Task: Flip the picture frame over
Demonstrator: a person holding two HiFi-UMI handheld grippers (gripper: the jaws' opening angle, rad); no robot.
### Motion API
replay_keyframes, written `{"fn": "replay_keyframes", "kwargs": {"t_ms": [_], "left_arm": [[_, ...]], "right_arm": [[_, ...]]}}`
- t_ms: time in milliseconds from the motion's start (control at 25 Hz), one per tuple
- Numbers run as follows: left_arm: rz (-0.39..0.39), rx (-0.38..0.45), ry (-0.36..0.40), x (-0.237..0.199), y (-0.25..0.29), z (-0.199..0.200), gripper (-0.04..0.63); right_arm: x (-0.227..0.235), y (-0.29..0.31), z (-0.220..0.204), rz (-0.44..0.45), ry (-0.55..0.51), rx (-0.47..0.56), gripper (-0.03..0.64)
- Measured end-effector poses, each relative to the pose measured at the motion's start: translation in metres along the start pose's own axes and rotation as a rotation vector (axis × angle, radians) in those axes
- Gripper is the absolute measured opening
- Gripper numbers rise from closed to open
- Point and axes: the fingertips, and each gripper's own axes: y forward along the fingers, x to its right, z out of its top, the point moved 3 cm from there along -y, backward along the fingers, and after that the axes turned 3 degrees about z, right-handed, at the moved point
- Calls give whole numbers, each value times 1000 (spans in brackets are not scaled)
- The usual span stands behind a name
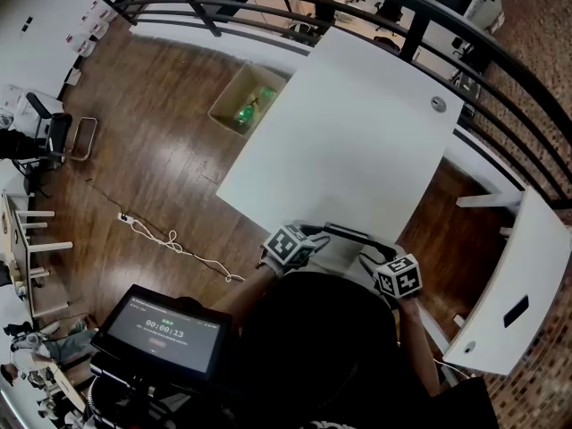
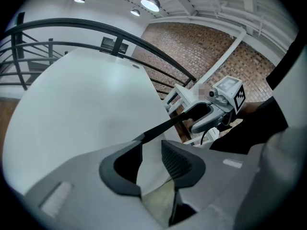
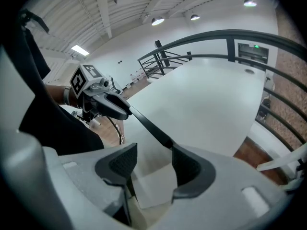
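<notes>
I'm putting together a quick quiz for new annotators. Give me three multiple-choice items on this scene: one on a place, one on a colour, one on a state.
1. Where is the cardboard box?
A. on the table
B. on the wooden floor beside the table
C. under the table

2. The visible edge of the picture frame is:
A. red
B. black
C. yellow

3. The jaws of the right gripper are:
A. pressed together
B. apart
C. clamped on a cable

Answers:
1 B: in the head view the box stands on the floorboards just off the table's left edge.
2 B: both gripper views show a black bar running from one gripper to the other.
3 B: the right gripper view shows white surface in the gap between the two pads.
</notes>
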Motion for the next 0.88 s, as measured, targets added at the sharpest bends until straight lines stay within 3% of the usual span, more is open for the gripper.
{"fn": "replay_keyframes", "kwargs": {"t_ms": [880], "left_arm": [[24, 24, 5, -9, 9, 21, 124]], "right_arm": [[20, 1, 12, -18, 6, 24, 209]]}}
